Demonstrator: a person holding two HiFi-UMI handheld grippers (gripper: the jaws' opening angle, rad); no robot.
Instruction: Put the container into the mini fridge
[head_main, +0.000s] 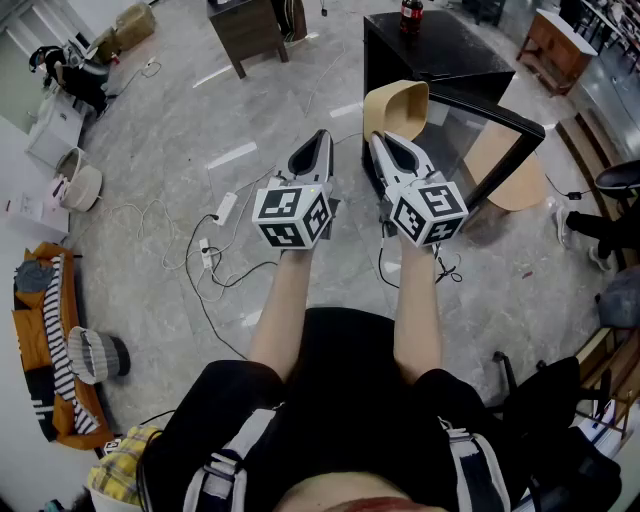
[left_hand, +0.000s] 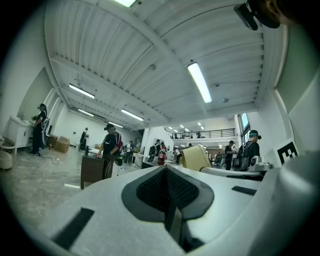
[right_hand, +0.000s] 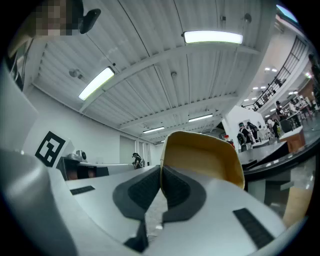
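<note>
A tan, bowl-shaped container is held by its rim in my right gripper, which is shut on it. In the right gripper view the container rises just past the jaws, with its wall pinched between the pads. My left gripper is held beside it at the same height, shut and empty; its jaws meet with nothing between them. The black mini fridge stands just beyond the container. Its glass door is swung open to the right.
A cola bottle stands on the fridge top. Cables and a power strip lie on the floor to the left. A dark wooden table is at the back, a wooden cabinet at far right. Several people stand in the distance.
</note>
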